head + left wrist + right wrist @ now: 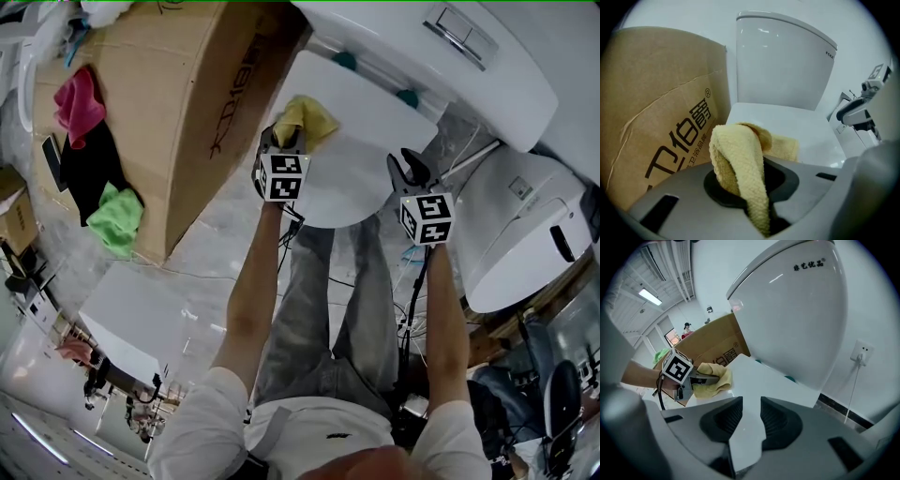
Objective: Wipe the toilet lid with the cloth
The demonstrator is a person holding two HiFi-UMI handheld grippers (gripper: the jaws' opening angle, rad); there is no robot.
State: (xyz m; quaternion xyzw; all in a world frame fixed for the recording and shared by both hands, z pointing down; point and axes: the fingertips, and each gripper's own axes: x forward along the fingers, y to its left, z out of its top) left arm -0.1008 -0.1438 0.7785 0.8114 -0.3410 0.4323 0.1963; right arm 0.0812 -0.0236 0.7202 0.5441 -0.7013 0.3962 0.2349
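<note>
Cardboard box is crowding lid's left edge. Your left gripper, clamping cloth, is working just beside box wall, leaving little room leftward. Toilet lid is lying bare between your grippers, giving open sweep across middle. Tank is blocking far end, rising right behind lid. Your right gripper, jaws apart, is hovering at lid's right edge. Second white fixture and thin cable are closing in on right. Your legs are filling near end.

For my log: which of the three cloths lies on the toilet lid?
The yellow cloth, held by the left gripper on the lid; pink cloth and green cloth lie beside the box.
</note>
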